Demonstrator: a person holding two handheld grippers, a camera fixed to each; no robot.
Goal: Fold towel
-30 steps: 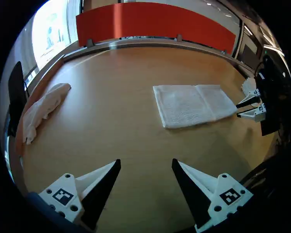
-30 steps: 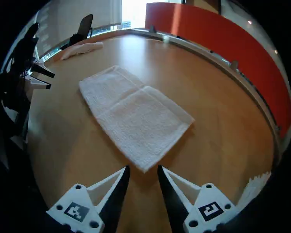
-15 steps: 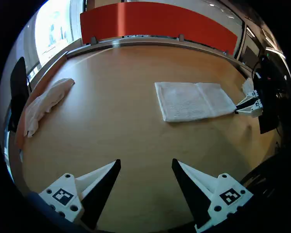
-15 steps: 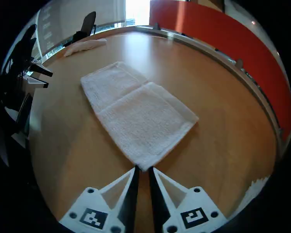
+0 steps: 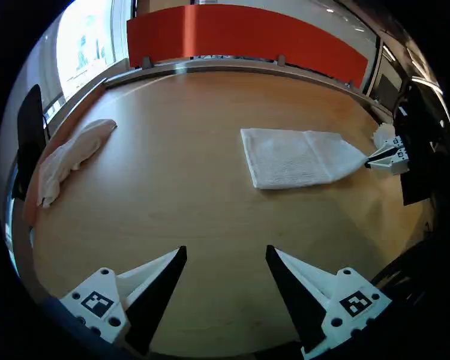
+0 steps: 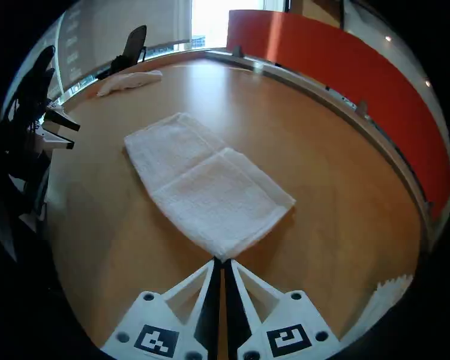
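White towel [image 6: 207, 186] corner clamped between right gripper [image 6: 221, 265] fingers, left gripper [image 5: 225, 247] fingers spread wide, well away

The left gripper view faces the long red partition panel [image 5: 243, 33] from far back across the light wooden counter [image 5: 177, 180]. The right gripper view, crosswise, sits close to the folded white towel [image 6: 207, 186]; both share these.

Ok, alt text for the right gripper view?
The right gripper, shut, pinches the near corner of a folded white towel lying on a wooden table. The left gripper hangs open at the left edge; a crumpled towel lies at the table's far side.
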